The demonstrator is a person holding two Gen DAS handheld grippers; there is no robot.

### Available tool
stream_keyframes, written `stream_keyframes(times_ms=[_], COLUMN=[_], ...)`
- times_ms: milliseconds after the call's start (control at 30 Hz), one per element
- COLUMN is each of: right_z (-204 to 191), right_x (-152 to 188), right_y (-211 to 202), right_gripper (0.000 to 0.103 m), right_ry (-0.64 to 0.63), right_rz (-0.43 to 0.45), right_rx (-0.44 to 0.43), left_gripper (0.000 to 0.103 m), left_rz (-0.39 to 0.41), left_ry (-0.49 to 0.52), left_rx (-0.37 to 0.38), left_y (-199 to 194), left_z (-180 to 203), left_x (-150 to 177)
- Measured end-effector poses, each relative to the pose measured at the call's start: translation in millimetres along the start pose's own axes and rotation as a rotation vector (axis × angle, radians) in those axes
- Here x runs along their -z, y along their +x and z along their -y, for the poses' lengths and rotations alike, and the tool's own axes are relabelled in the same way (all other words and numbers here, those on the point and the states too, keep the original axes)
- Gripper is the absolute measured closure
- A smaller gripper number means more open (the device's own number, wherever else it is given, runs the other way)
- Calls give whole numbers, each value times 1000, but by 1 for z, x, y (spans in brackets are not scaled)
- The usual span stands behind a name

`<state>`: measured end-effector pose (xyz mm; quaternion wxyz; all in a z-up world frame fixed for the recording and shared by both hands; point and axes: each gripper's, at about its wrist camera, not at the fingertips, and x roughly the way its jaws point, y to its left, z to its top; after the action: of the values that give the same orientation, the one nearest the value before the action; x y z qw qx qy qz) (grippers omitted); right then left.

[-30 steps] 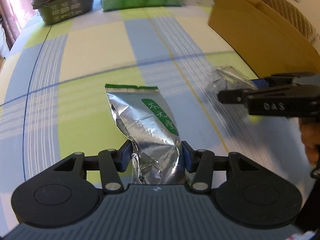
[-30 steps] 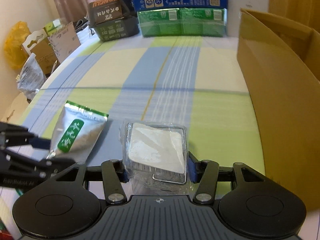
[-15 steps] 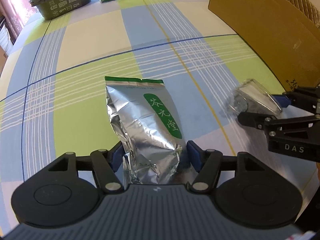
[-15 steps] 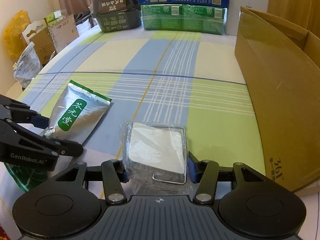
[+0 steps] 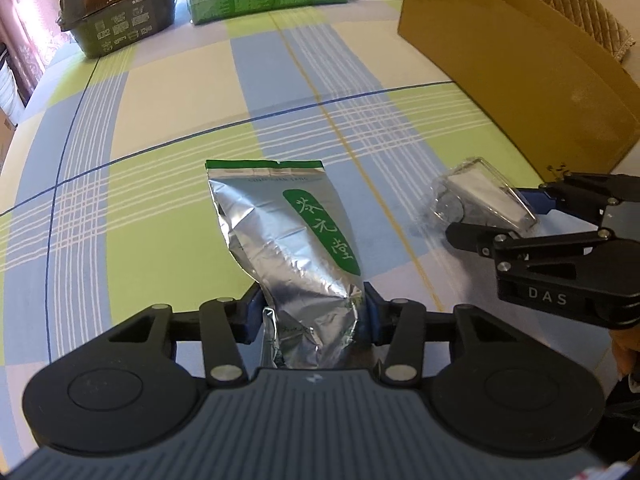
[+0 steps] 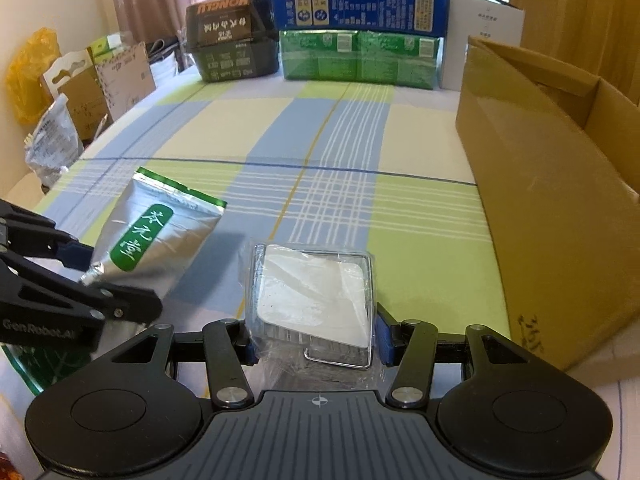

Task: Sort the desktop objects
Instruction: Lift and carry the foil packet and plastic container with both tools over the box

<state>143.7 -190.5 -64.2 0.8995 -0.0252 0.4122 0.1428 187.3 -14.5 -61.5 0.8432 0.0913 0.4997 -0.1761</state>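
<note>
My left gripper (image 5: 312,312) is shut on the bottom end of a silver foil pouch with a green label (image 5: 288,232) and holds it above the checked tablecloth. The pouch also shows in the right wrist view (image 6: 156,236), with the left gripper (image 6: 88,276) at the left edge. My right gripper (image 6: 314,344) is shut on a clear-wrapped white square item with a wire frame (image 6: 316,292). In the left wrist view that item (image 5: 480,196) sits in the right gripper (image 5: 496,216), to the right of the pouch.
An open cardboard box (image 6: 552,184) stands along the right side; it also shows in the left wrist view (image 5: 520,64). At the back stand a dark box (image 6: 232,44), green packs (image 6: 356,56) and a blue box (image 6: 360,8). Bags and cartons (image 6: 60,100) sit left of the table.
Both grippers have lifted and tilted up with their loads still held. More of the far table and the stacked boxes now shows in both views.
</note>
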Motion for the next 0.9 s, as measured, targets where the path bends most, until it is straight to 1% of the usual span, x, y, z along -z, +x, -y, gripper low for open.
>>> stream_keyframes(times_ms=[167, 300, 433, 633, 900], right_z=[4, 17, 21, 29, 48], right_x=[3, 3, 3, 8, 12], right_y=[-31, -58, -84, -120, -156], right_gripper=[54, 54, 54, 54, 54], right_ry=[15, 65, 85, 100, 124], right_rz=[33, 64, 93, 134, 190], right_rx=[6, 15, 6, 17, 37], left_gripper=[60, 60, 60, 60, 60], left_rz=[22, 41, 74, 127, 157], left_ry=[-3, -20, -43, -65, -46], left_rx=[8, 18, 20, 32, 46], left_y=[-17, -37, -60, -95, -121], left_z=[18, 35, 53, 79, 112], left_x=[5, 10, 11, 11, 15])
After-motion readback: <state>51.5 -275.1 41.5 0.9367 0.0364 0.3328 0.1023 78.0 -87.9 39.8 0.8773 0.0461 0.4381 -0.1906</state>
